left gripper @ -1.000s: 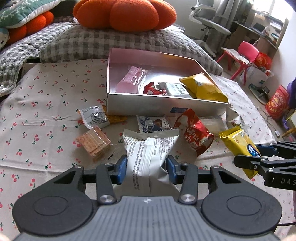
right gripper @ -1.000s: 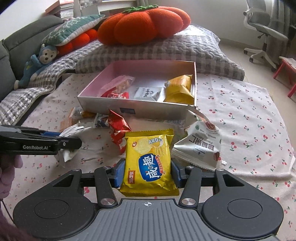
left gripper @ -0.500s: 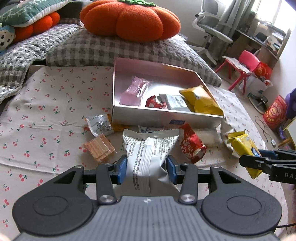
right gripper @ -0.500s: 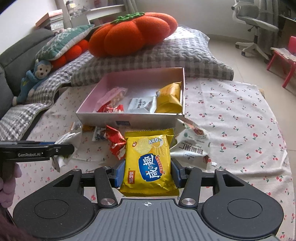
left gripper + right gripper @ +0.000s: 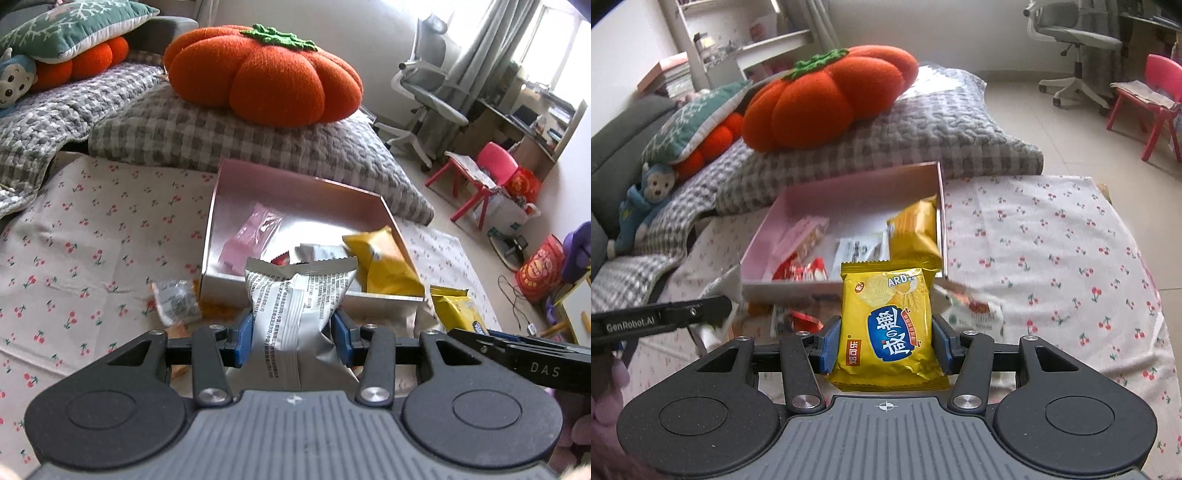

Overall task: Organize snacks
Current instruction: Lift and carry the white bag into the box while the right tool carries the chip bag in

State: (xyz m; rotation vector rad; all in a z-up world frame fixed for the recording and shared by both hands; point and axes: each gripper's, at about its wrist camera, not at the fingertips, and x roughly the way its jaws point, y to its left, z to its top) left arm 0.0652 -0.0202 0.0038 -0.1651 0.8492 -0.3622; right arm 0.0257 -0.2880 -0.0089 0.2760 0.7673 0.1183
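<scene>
Two packets are up off the cloth: my left gripper [image 5: 291, 334] clamps a silver printed packet [image 5: 295, 314], my right gripper [image 5: 884, 341] a glossy yellow packet [image 5: 888, 325]. Both hang near the pink box [image 5: 295, 188]; slick puffy foil may slip, or snag its near wall.

Daylight comes through a curtained window [image 5: 532, 40] at the far right, above a cluttered desk [image 5: 524, 122] and a grey office chair [image 5: 428, 88] standing on the pale tiled floor [image 5: 1052, 133]. A red child's chair [image 5: 480, 177] stands near the desk. White shelves [image 5: 750, 40] line the back wall beside a dark grey sofa [image 5: 613, 140] with cushions.
</scene>
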